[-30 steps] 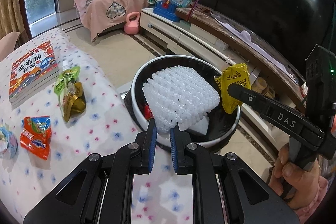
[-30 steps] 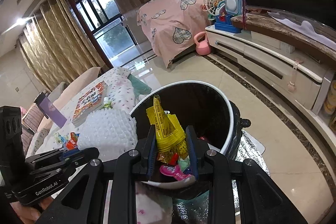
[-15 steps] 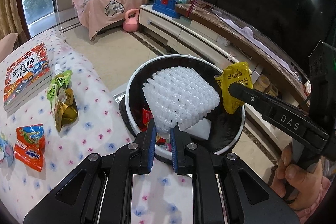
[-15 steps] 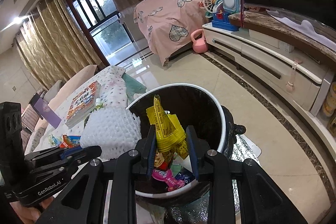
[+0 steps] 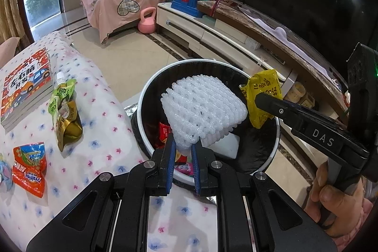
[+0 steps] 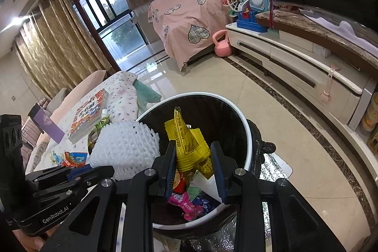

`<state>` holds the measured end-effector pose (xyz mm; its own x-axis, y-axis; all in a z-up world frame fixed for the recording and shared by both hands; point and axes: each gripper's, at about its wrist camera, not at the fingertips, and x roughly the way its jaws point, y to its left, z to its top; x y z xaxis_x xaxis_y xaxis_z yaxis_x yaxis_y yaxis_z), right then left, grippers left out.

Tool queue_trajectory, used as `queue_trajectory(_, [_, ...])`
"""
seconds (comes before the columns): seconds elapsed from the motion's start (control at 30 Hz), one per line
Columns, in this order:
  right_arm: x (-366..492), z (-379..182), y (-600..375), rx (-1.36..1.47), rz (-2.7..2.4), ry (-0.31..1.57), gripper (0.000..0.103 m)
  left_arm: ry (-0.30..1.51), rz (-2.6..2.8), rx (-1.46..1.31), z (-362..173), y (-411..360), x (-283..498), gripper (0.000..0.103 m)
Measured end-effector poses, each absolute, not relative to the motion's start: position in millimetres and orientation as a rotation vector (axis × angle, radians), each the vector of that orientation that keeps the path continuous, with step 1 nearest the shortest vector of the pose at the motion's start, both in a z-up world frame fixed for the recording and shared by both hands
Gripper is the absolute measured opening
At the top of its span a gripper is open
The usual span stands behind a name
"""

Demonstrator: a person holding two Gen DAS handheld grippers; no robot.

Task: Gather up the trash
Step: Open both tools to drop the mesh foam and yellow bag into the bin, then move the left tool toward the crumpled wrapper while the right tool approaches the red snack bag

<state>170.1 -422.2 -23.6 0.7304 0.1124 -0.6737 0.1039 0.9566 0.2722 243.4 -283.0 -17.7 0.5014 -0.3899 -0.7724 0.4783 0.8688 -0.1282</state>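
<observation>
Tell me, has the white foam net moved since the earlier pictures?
Yes, slightly: in the right wrist view the foam net now reaches further past the rim of the trash bin, toward its opening.

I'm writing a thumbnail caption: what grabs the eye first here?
The white foam fruit net pinched in the left gripper hangs over the black-lined trash bin. Beside it, the right gripper holds a crumpled yellow snack wrapper over the same bin.
</observation>
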Motion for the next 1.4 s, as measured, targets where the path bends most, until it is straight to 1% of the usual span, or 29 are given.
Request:
queue_trajectory(0.03, [171,-24,-423,0.303,0.005,0.757,0.031,0.909,-0.53,0.11,-19,-284,244,0.013])
queue_trajectory(0.07, [172,-25,-423,0.302,0.005,0.761,0.032,0.916,-0.533,0.115,-20,-286,245,0.017])
queue_trajectory(0.13, [174,-26,-423,0.299,0.009,0.772,0.034,0.918,-0.528,0.121,-21,-286,245,0.034])
queue_trajectory(0.17, [174,-26,-423,0.298,0.01,0.773,0.037,0.915,-0.522,0.121,-20,-285,244,0.053])
queue_trajectory(0.2, [174,-26,-423,0.297,0.01,0.771,0.046,0.904,-0.514,0.118,-19,-284,243,0.06])
queue_trajectory(0.23, [174,-26,-424,0.3,0.01,0.771,0.051,0.895,-0.511,0.114,-17,-282,242,0.06])
queue_trajectory(0.27, [174,-25,-425,0.307,0.013,0.768,0.052,0.891,-0.51,0.11,-16,-280,241,0.06])
queue_trajectory(0.43, [169,-23,-427,0.325,0.003,0.757,0.053,0.884,-0.497,0.085,-13,-265,236,0.06])
queue_trajectory(0.47, [168,-22,-427,0.328,0.005,0.756,0.054,0.884,-0.493,0.075,-13,-260,234,0.061])
queue_trajectory(0.53, [164,-20,-424,0.335,0.011,0.749,0.064,0.886,-0.487,0.058,-14,-251,230,0.062])
queue_trajectory(0.6, [159,-18,-419,0.336,0.018,0.733,0.08,0.888,-0.473,0.04,-15,-238,226,0.064])
queue_trajectory(0.7, [151,-13,-407,0.323,0.026,0.711,0.092,0.89,-0.453,0.009,-17,-218,216,0.067])
queue_trajectory(0.8, [143,-11,-394,0.334,0.046,0.7,0.097,0.893,-0.425,-0.024,-19,-194,205,0.069])
queue_trajectory(0.87, [137,-11,-382,0.347,0.066,0.698,0.099,0.893,-0.406,-0.044,-20,-178,197,0.071])
queue_trajectory(1.07, [126,-19,-346,0.354,0.108,0.698,0.099,0.888,-0.337,-0.104,-24,-124,178,0.076])
queue_trajectory(1.23, [118,-27,-310,0.325,0.153,0.673,0.1,0.895,-0.278,-0.166,-30,-81,171,0.076])
queue_trajectory(1.4, [120,-35,-275,0.305,0.223,0.706,0.1,0.897,-0.215,-0.205,-37,-44,165,0.076])
